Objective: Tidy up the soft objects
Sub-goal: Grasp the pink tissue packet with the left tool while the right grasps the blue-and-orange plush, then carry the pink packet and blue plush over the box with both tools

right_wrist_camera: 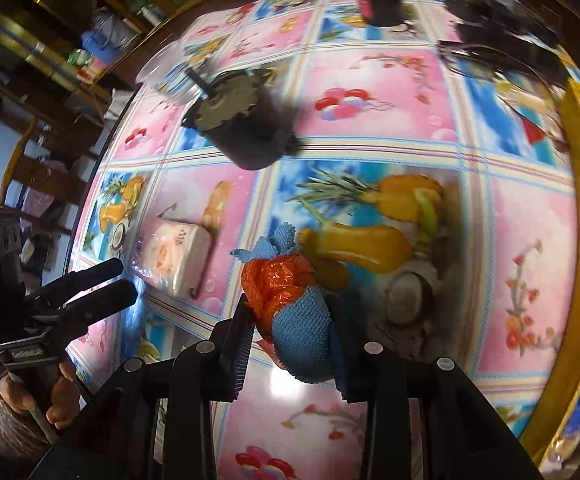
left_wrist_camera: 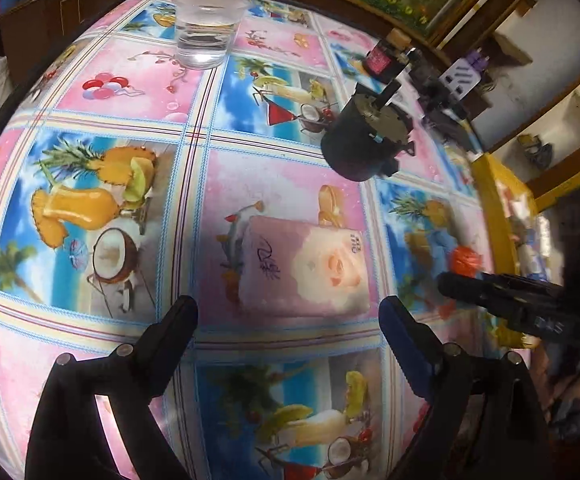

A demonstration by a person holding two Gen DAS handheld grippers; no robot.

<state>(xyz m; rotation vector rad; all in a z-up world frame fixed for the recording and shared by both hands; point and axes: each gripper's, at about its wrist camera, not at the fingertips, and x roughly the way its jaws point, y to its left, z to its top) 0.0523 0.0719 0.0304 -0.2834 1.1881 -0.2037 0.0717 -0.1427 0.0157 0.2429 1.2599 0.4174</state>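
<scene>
My right hand-held gripper [right_wrist_camera: 290, 320] pinches a blue cloth [right_wrist_camera: 302, 332] bundled with orange plastic [right_wrist_camera: 273, 284], seen clearly only in its own view. My left hand-held gripper [left_wrist_camera: 290, 316] gapes wide over the desk [left_wrist_camera: 89, 76], the pink tissue pack [left_wrist_camera: 302, 264] just ahead between its fingers.

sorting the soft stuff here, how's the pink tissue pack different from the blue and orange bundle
The pink tissue pack is a flat, boxy, plastic-wrapped block; the blue and orange bundle is a lumpy wad of blue cloth and crinkled orange plastic.
The pack lies loose on the table, between the open fingers of the left gripper; the bundle is clamped in the right gripper.
The pack is pale pink with print; the bundle is vivid and two-coloured.
Both look soft and squeezable.
</scene>
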